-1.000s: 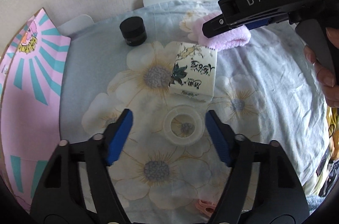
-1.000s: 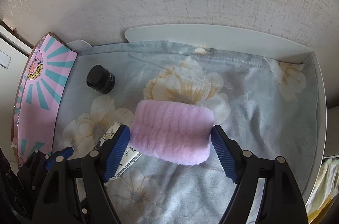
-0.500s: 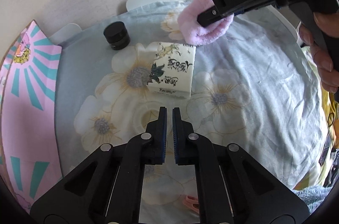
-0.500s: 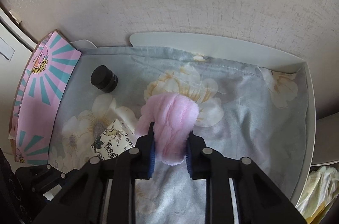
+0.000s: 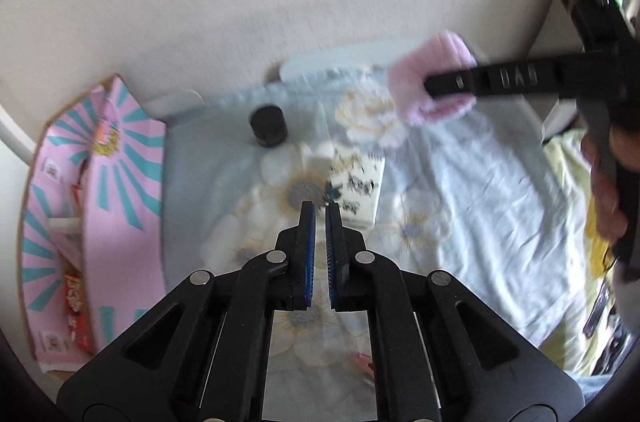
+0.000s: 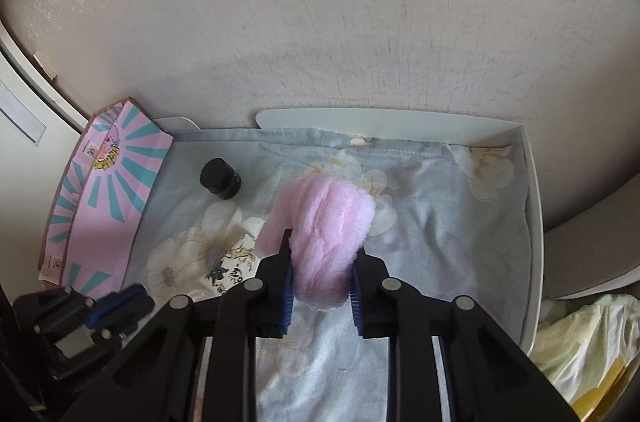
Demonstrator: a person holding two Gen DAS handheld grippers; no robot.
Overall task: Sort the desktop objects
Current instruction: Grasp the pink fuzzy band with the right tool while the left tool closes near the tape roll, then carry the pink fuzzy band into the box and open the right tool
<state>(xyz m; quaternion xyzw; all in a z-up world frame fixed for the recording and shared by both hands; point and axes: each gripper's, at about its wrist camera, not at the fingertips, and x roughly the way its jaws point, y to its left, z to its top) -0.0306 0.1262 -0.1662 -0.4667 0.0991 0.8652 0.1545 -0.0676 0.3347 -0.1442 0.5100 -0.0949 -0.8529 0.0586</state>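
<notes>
The left gripper (image 5: 320,214) has its jaws nearly together, and whether anything thin sits between the pads cannot be told. Just beyond its tips lies the printed box (image 5: 356,188), long axis running away from the fingers; the black jar (image 5: 269,125) sits farther off, left. The right gripper (image 6: 322,264) squeezes the pink plush (image 6: 328,226), clear of the cloth (image 6: 440,246). The striped carton (image 6: 112,182) lies far left, nearer the left hand.

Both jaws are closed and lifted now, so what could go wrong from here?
1. The right gripper squeezes only the lower end of the fluffy pink cloth; it may slip out.
2. The left gripper looks shut with nothing visible between its pads, so it may have missed its pick.
</notes>
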